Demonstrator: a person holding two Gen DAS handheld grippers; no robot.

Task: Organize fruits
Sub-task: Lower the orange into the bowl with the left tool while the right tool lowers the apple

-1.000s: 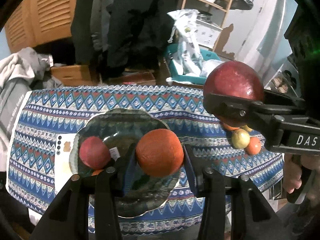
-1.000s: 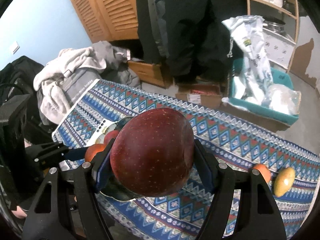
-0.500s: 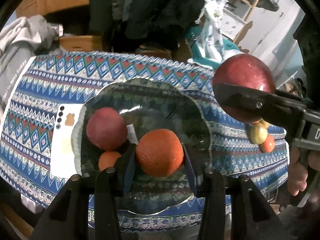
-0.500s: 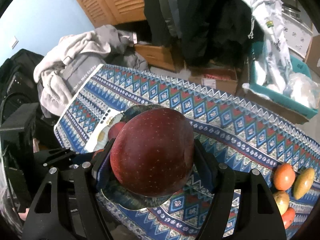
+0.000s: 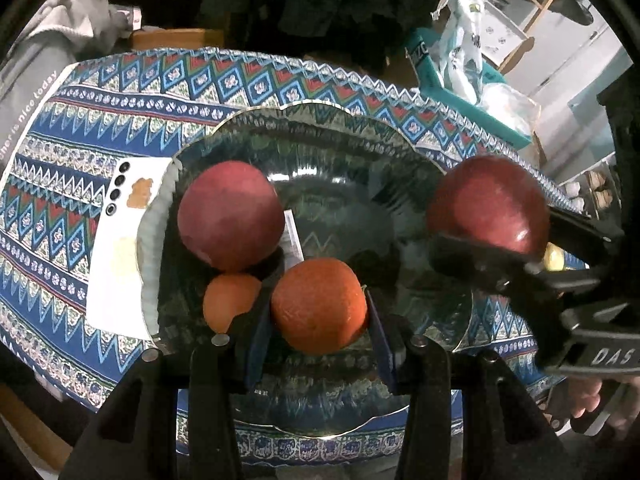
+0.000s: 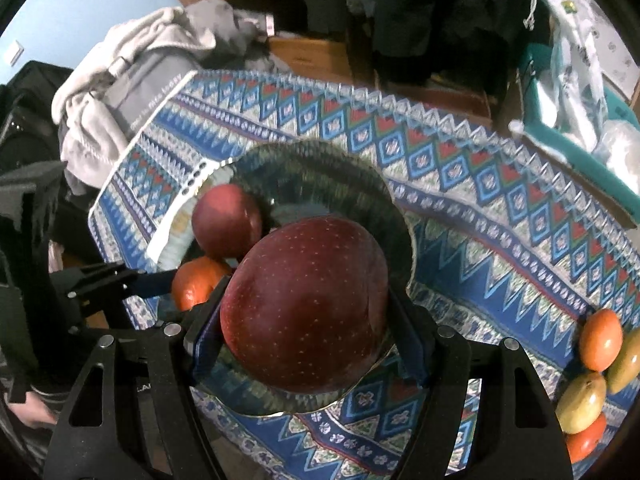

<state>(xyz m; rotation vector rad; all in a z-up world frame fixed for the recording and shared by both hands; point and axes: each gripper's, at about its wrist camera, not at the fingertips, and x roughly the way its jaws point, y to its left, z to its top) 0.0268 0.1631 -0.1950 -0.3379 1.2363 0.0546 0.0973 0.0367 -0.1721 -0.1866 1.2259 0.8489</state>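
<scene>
My left gripper is shut on an orange low over the near part of a dark glass plate. A red apple and a small orange lie in the plate at the left. My right gripper is shut on a large dark red apple and hangs over the plate's right side. From the left wrist that apple shows at the right, clamped in black jaws. The right wrist view also catches the left gripper's orange and the plated apple.
A patterned blue cloth covers the table. A white phone lies partly under the plate's left rim. Several loose fruits, orange and yellow-green, sit near the cloth's right edge. Clothes, a teal bin and shelves stand beyond the table.
Both grippers have come down toward the plate with their fruit still clamped. The plate fills more of each view, and the orange now hangs just over the plate's surface.
</scene>
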